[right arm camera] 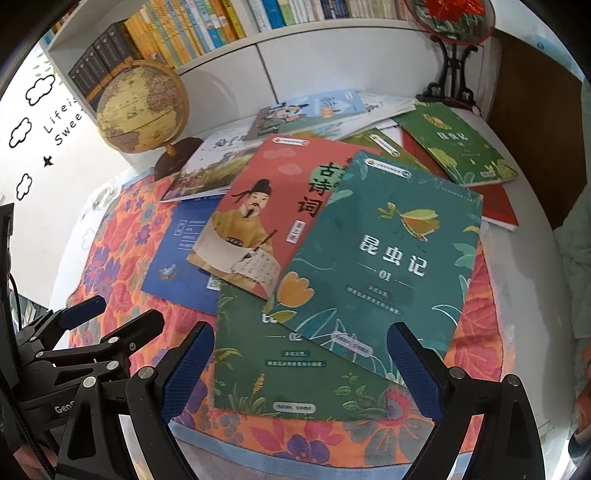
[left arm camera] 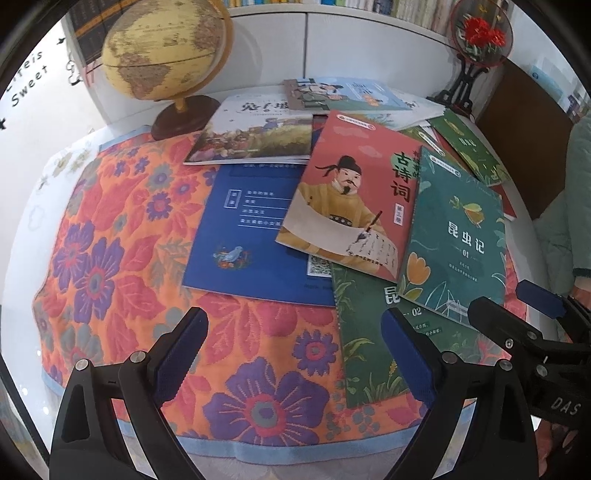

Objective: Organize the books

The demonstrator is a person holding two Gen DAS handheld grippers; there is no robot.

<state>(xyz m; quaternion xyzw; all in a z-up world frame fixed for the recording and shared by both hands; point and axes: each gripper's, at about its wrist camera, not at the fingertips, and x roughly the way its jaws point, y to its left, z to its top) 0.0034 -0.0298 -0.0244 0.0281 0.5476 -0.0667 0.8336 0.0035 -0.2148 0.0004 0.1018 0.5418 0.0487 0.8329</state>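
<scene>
Books (right arm camera: 384, 258) overlapping, covers up

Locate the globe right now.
The globe stands at the far left of the table in both wrist views, on its wooden base at the back corner of the floral cloth, just left of the scattered books and below the bookshelf.

Bright, even light; strong fisheye bending with dark corners; slight blur.

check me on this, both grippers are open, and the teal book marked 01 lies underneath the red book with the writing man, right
Not quite. The teal book lies on top of the red book, overlapping its edge, as the right wrist view shows. Both the left gripper and right gripper are open.
</scene>
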